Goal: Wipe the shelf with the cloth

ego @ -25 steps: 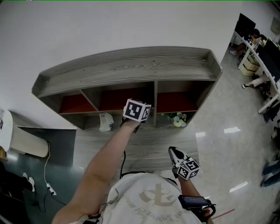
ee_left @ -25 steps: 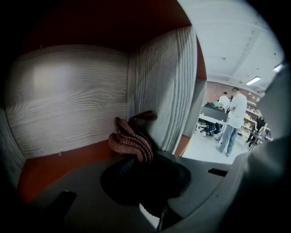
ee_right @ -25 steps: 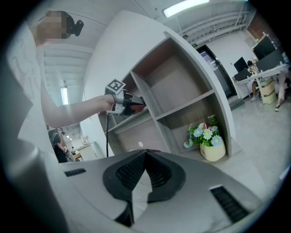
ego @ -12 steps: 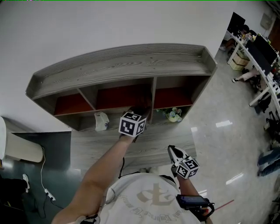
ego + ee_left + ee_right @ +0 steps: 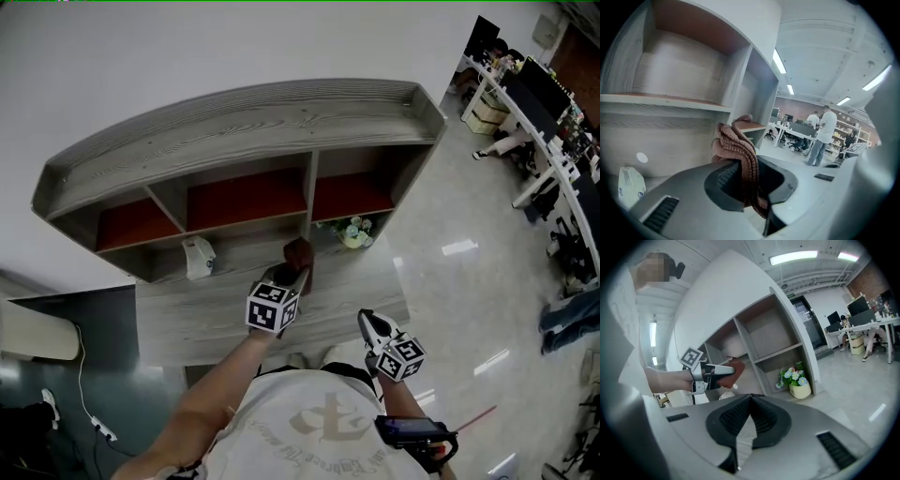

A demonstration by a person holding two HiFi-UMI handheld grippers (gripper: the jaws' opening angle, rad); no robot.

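Observation:
The grey wooden shelf unit [image 5: 234, 122] with red back panels stands against the wall, and it also shows in the gripper views [image 5: 670, 98] [image 5: 764, 333]. My left gripper [image 5: 294, 272] is shut on a reddish-brown knitted cloth [image 5: 300, 250], held in front of the divider between the lower middle and right compartments. The cloth [image 5: 738, 145] bunches up out of the left gripper [image 5: 749, 176]. From the right gripper view, the left gripper [image 5: 727, 373] and the cloth [image 5: 735, 369] hover before the shelf. My right gripper [image 5: 367, 319] is shut and empty near my body, its tips [image 5: 750, 397] meeting.
A pot of flowers [image 5: 352, 232] [image 5: 799, 383] stands in the lower right compartment. A white object [image 5: 198, 257] [image 5: 629, 182] sits in the lower left one. Office desks [image 5: 525, 94] and people [image 5: 825, 133] are off to the right. A white appliance [image 5: 37, 330] lies at the left.
My left gripper has drawn back out of the lower middle compartment toward me, with the cloth still in it. The right gripper has stayed in place.

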